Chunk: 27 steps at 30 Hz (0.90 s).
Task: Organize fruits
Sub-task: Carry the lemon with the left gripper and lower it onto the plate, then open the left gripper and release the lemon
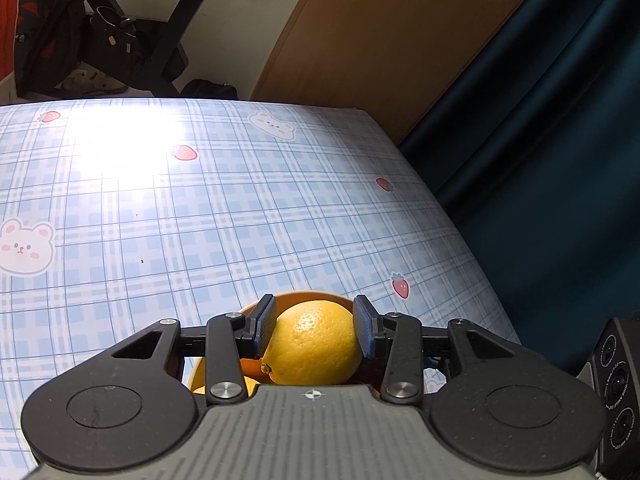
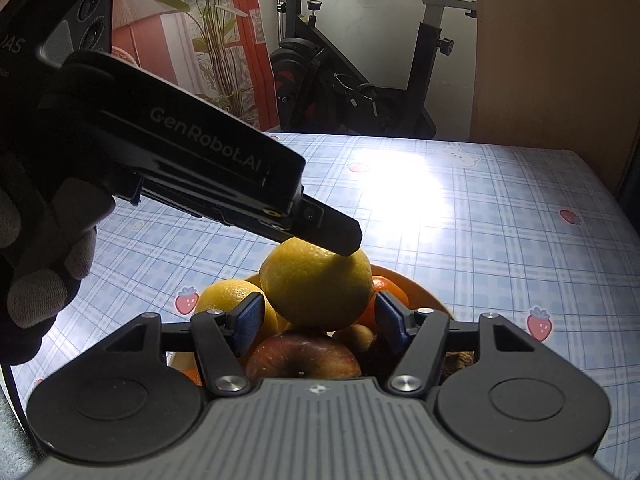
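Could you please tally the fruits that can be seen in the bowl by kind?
Lemons: 2
Apple: 1
Orange: 1
Kiwi: 1
Total: 5 clearly seen; more may lie hidden beneath.
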Available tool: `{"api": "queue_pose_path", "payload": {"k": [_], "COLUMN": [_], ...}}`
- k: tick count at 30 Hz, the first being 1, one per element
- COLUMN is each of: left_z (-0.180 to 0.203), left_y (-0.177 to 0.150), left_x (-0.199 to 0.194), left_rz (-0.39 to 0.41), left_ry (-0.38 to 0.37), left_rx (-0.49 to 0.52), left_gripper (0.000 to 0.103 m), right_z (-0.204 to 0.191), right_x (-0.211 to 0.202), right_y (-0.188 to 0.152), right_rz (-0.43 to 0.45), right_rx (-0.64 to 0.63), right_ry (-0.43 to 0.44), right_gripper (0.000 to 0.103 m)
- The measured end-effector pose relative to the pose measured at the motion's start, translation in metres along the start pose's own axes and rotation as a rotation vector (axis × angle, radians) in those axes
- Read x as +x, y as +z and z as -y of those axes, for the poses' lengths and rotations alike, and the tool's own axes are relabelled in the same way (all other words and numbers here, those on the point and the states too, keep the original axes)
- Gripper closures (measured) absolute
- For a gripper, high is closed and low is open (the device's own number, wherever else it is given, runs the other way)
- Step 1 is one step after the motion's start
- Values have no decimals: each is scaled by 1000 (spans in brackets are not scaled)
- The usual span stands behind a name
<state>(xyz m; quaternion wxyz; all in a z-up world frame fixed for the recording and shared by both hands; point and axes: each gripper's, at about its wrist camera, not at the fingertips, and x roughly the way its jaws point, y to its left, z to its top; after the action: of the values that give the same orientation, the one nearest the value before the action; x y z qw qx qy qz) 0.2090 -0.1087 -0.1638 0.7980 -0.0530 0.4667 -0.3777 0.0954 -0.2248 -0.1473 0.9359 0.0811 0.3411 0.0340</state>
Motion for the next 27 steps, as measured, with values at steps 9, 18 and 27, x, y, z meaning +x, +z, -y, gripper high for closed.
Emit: {"api": "queue_pose_path", "payload": {"k": [9, 18, 27], "left_z": [3, 2, 22], "left_y": [-1, -8, -43], "left_x": [0, -37, -127], "left_rz": [16, 107, 372], "left_ry": [23, 109, 360], "left_rx": [15, 24, 95], "left_gripper": [58, 56, 7], "right_z": [-2, -6, -7], "right_x": [-10, -24, -77], "right_y": [0, -5, -5], "right_rz": [-2, 9, 211], "right_rx": [-9, 7, 83], "right_ry": [-28, -51, -111], "right_gripper": [35, 33, 9]}}
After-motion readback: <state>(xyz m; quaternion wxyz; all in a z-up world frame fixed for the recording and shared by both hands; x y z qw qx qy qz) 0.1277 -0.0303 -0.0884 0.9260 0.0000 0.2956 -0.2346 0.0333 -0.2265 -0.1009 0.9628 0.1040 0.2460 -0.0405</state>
